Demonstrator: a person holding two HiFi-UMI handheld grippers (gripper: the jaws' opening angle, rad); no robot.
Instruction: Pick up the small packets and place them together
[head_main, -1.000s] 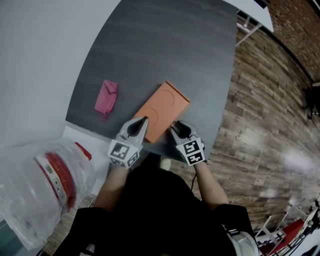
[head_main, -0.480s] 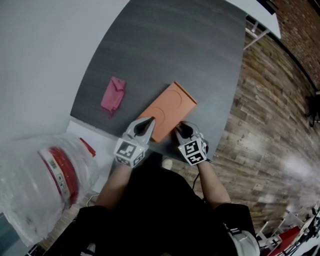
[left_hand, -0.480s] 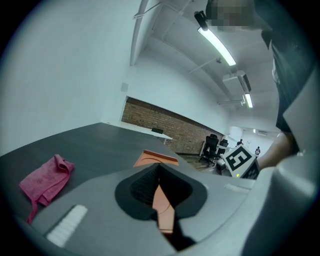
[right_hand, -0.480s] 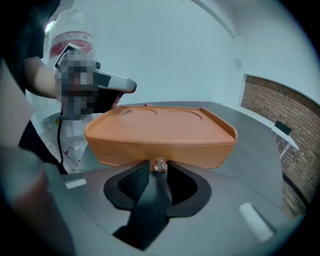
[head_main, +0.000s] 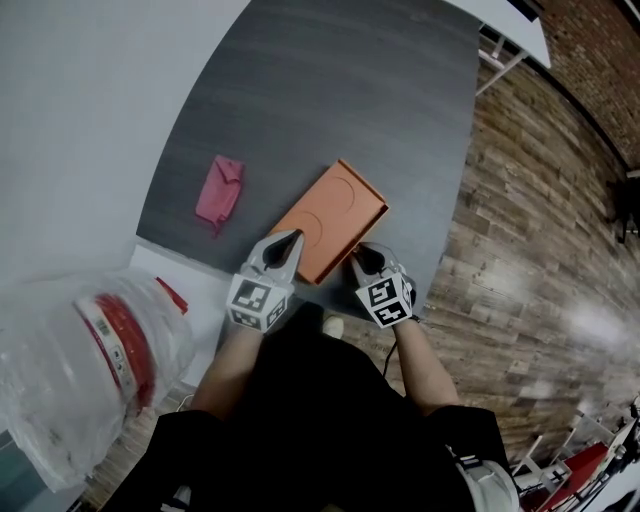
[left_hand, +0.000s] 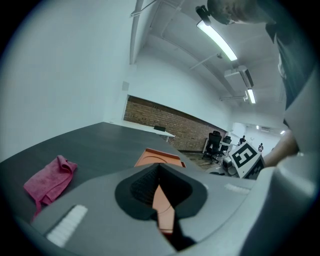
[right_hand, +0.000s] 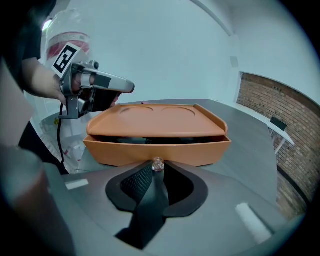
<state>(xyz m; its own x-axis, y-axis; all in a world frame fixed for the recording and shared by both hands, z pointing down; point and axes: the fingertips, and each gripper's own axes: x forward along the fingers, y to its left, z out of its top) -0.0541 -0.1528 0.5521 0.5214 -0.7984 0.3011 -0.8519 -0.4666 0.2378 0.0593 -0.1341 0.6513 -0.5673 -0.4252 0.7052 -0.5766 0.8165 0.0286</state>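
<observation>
Lately closing right fingers (right_hand: 134, 186) onto drawer (right_hand: 200, 150) knob (right_hand: 158, 164); clamping box (head_main: 330, 215) rim with left fingers (left_hand: 141, 186). No packets seen, none gathered; seemingly opening drawer first.

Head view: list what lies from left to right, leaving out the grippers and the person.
Clear plastic bag with a red-and-white container inside → crumpled pink cloth → flat orange drawer box → brown wooden plank floor.

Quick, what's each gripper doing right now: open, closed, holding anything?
Left gripper: jaws together over the orange box, nothing seen held.
Right gripper: jaws just closing, now pinched on the box's small clear knob.
</observation>
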